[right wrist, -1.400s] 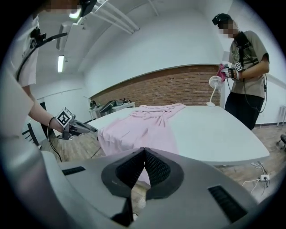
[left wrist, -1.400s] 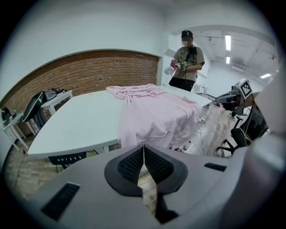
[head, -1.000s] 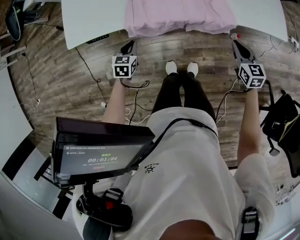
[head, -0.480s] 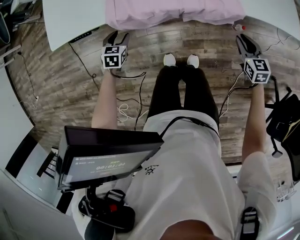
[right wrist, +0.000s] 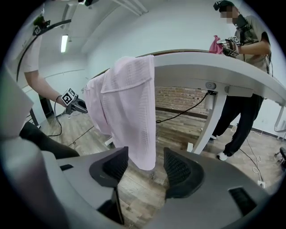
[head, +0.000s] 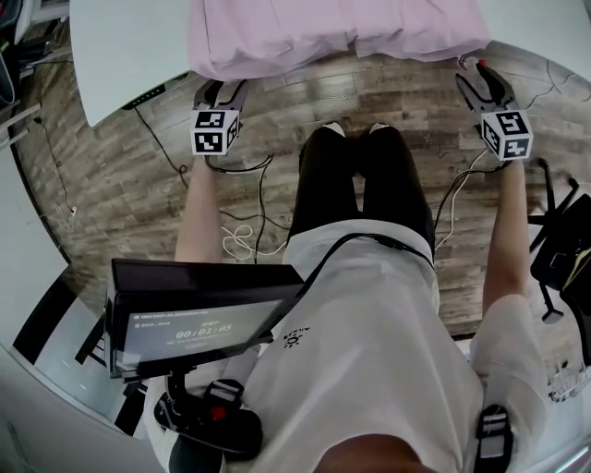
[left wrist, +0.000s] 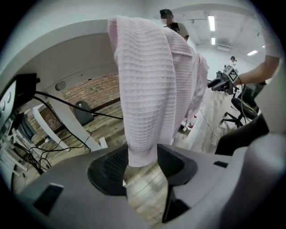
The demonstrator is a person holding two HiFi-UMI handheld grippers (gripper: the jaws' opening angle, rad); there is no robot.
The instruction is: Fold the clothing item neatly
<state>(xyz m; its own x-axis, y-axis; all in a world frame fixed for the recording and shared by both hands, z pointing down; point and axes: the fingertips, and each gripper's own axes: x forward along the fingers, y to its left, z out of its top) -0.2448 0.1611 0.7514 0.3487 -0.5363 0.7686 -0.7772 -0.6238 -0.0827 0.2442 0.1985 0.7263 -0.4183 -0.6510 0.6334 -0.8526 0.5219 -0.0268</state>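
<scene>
Table edge [head: 120, 51]; left gripper [head: 220, 89], right gripper [head: 480, 78] downtilted, jaws just opened astride pink garment [head: 332, 32]

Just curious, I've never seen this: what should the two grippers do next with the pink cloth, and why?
Probably close both. The left gripper and right gripper have just been opening their jaws, and a hanging corner of the cloth sits loose between each pair, not yet pinched.

The clothing item [left wrist: 147, 89] is waffle-weave cloth, the table [right wrist: 214, 67] smooth and matt, the floor [head: 120, 185] grainy wood, perhaps laminate.
</scene>
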